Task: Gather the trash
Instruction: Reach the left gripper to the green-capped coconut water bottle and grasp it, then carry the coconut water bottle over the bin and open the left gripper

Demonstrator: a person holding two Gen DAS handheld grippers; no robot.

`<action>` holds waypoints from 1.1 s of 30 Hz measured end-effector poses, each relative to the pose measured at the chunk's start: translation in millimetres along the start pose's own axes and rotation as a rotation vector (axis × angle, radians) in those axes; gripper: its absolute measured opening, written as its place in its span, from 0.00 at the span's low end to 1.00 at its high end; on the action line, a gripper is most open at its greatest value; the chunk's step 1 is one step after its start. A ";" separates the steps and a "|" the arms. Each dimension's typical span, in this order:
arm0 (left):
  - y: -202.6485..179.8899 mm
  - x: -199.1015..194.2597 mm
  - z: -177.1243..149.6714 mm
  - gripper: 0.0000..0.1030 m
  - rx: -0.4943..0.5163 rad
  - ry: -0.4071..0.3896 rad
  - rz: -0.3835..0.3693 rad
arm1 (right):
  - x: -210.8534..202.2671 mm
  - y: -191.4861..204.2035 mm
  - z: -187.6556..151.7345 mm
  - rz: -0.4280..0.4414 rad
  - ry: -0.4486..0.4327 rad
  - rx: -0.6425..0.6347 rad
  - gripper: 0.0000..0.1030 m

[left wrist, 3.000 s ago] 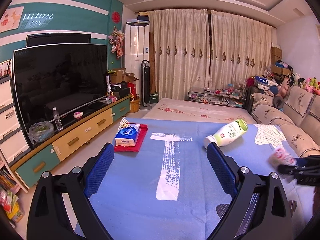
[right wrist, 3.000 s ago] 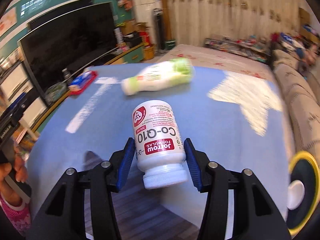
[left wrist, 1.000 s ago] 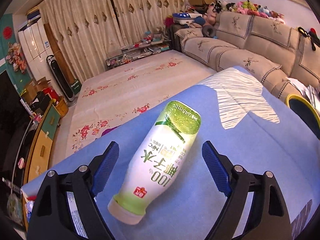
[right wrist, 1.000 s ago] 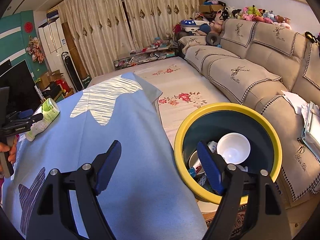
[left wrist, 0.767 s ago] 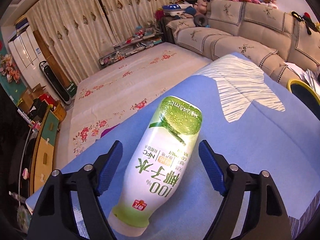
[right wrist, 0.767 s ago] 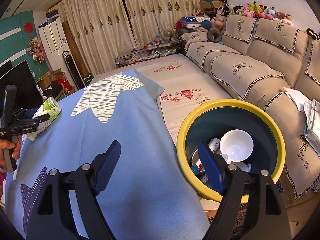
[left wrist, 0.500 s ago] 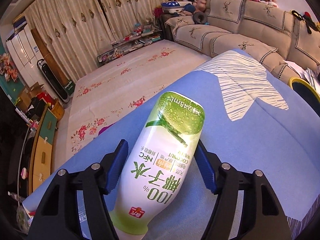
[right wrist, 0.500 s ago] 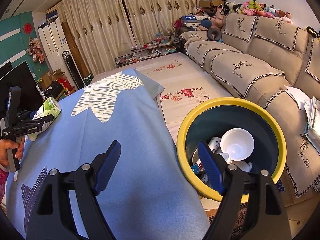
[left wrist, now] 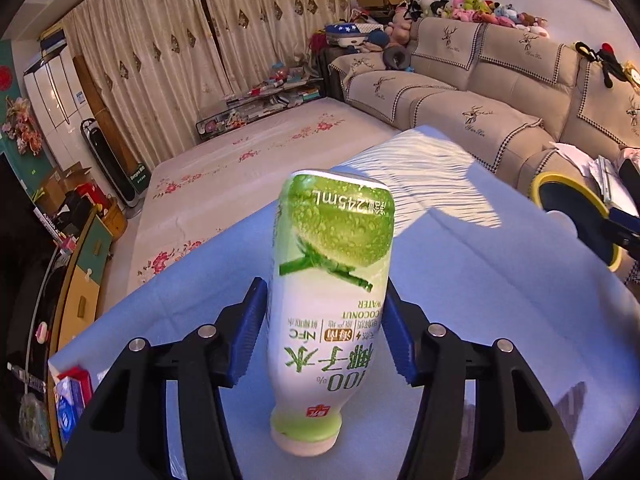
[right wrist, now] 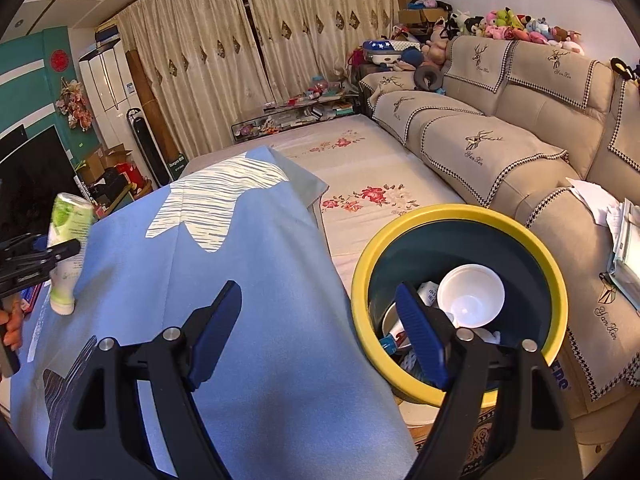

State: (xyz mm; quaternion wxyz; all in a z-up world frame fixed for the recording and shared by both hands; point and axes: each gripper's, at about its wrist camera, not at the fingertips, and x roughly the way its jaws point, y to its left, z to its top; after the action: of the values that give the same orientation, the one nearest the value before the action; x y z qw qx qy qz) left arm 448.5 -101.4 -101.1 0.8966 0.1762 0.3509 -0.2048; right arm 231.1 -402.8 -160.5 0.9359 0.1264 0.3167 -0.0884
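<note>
We see the left tool (left wrist: 325,334) closing, its blue pads against both sides of the coconut water bottle (left wrist: 330,300), which tilts cap-down over the blue surface (left wrist: 500,312). The right tool (right wrist: 320,332) stands apart and empty above the surface's near edge, one finger over the yellow-rimmed bin (right wrist: 556,280) holding a white bowl (right wrist: 470,296). Floral-carpeted floor (right wrist: 372,184) lies open beyond.
</note>
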 end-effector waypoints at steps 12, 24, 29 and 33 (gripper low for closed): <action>-65.9 -88.1 -14.2 0.52 -0.056 -0.118 -0.029 | -70.6 -30.2 -8.2 -0.001 -0.066 -0.003 0.73; -112.7 -119.5 2.1 0.52 -0.037 -0.160 -0.060 | -116.6 -108.3 -23.3 -0.121 -0.102 0.049 0.73; -150.3 -126.1 24.5 0.52 -0.001 -0.178 -0.105 | -117.6 -132.5 -23.5 -0.147 -0.108 0.078 0.73; -187.2 -121.0 51.3 0.52 0.028 -0.177 -0.161 | -113.8 -151.7 -27.6 -0.157 -0.098 0.105 0.73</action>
State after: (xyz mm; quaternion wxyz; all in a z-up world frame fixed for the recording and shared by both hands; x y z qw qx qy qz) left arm 304.2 -255.4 -13.0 0.9022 0.1411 0.2806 -0.2955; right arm 88.9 -529.6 -139.1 0.9326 0.1455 0.2742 -0.1839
